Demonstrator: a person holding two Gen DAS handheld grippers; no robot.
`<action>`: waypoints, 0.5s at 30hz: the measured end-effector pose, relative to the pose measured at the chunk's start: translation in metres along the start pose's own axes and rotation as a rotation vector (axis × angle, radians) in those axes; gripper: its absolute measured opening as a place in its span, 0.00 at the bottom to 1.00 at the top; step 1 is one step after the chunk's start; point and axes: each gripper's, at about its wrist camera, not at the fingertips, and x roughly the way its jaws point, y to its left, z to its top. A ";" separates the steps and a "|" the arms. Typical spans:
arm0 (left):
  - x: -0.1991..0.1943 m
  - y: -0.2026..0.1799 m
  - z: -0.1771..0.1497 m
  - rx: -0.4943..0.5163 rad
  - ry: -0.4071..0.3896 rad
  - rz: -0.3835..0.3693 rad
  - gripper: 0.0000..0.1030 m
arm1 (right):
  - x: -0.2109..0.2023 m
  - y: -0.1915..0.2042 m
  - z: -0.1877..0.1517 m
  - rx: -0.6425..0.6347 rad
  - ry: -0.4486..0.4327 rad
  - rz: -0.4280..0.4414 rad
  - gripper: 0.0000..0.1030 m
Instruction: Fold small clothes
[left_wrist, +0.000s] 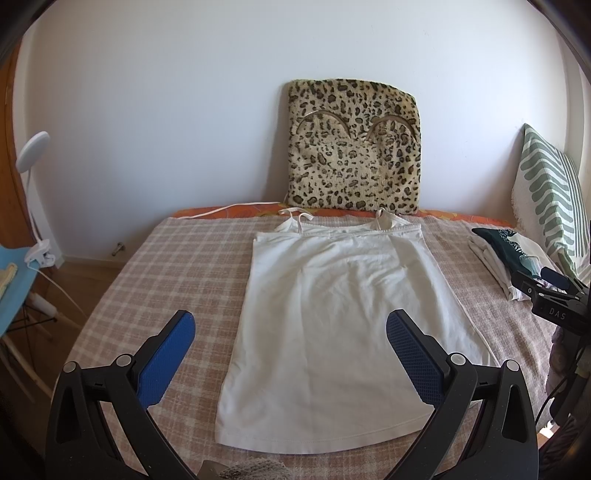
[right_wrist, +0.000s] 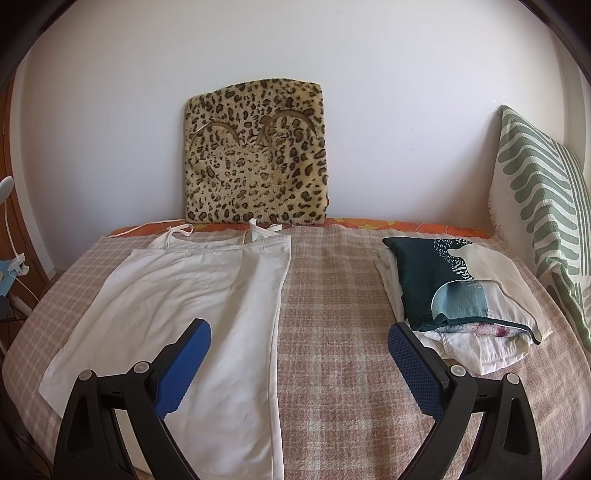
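Note:
A white strappy top (left_wrist: 332, 314) lies flat on the checked blanket (left_wrist: 166, 266), straps toward the wall. My left gripper (left_wrist: 290, 323) hangs open above the top's lower half, blue pads apart, holding nothing. In the right wrist view the same top (right_wrist: 192, 302) lies to the left. My right gripper (right_wrist: 299, 330) is open over the bare blanket (right_wrist: 332, 314) between the top and a pile of clothes (right_wrist: 461, 291). Its left pad (right_wrist: 184, 365) overlaps the top's right part. The right gripper's body (left_wrist: 554, 299) shows at the right edge of the left wrist view.
A leopard-print cushion (right_wrist: 258, 155) leans on the white wall behind the top. A green-striped pillow (right_wrist: 543, 206) stands at the right. The pile has a dark teal garment on pale ones. A white clip lamp (left_wrist: 33, 158) and blue surface (left_wrist: 14, 273) stand left of the bed.

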 end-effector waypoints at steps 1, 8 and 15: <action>0.000 0.000 0.000 0.000 0.000 0.000 1.00 | 0.000 0.000 0.000 0.000 -0.001 0.000 0.95; 0.000 0.000 0.000 -0.001 0.001 0.000 1.00 | 0.001 0.001 0.001 0.001 0.000 0.000 0.95; 0.000 0.000 0.000 0.000 0.000 -0.001 1.00 | 0.000 0.001 0.002 0.001 -0.002 0.000 0.95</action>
